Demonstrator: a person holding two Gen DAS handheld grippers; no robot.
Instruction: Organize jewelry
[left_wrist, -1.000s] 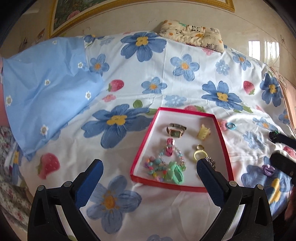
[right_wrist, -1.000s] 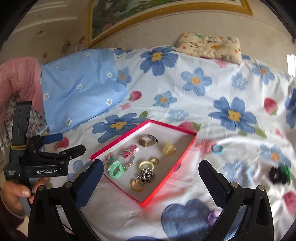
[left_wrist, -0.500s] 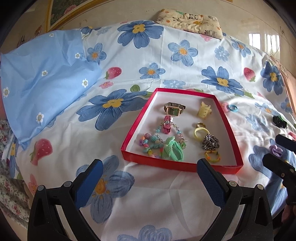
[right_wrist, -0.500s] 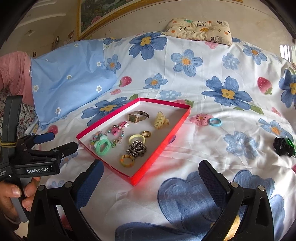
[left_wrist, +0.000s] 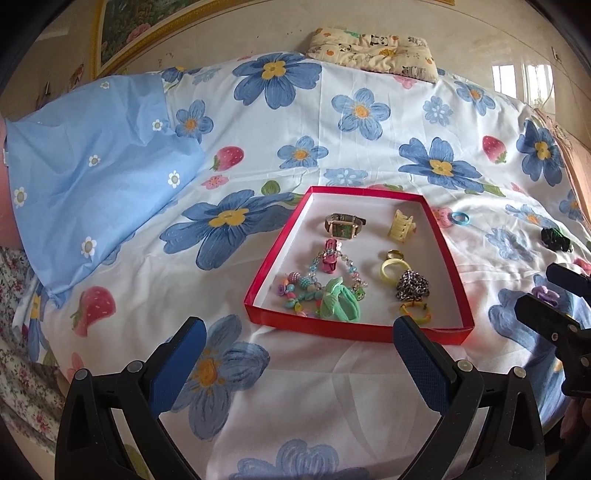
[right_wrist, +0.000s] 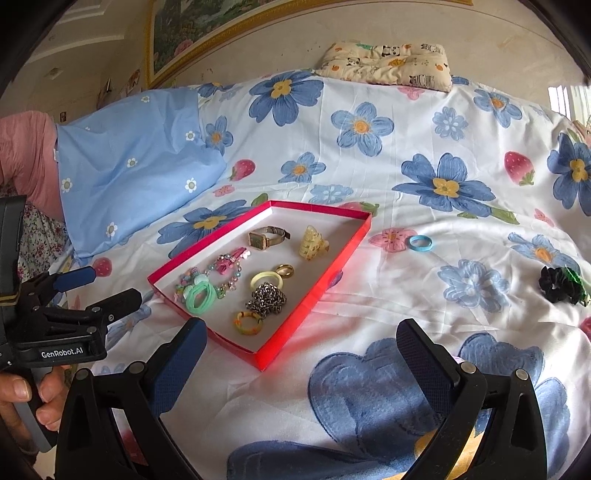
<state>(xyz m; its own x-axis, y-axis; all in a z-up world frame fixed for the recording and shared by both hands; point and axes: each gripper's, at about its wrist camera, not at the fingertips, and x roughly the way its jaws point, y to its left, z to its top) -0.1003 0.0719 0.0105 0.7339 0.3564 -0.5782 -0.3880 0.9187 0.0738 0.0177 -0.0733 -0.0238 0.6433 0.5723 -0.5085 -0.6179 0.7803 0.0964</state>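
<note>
The purple ring (left_wrist: 546, 294) is half hidden behind the right gripper (left_wrist: 550, 295). The box (left_wrist: 273, 251) runs lengthwise away from the left gripper (left_wrist: 295, 345) — both grippers' jaws gape wide, empty.

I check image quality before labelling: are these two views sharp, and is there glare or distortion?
Left wrist view: small items in the red cardboard tray are sharp; the fisheye bends the flowered bedsheet; bright window reflection on the wall, upper right. Right wrist view: also sharp, with a red glow on the sheet beside the tray.

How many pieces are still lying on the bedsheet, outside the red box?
3: a blue ring right of the red box, a black scrunchie farther right, a purple piece by the right gripper. Others may be hidden.
</note>
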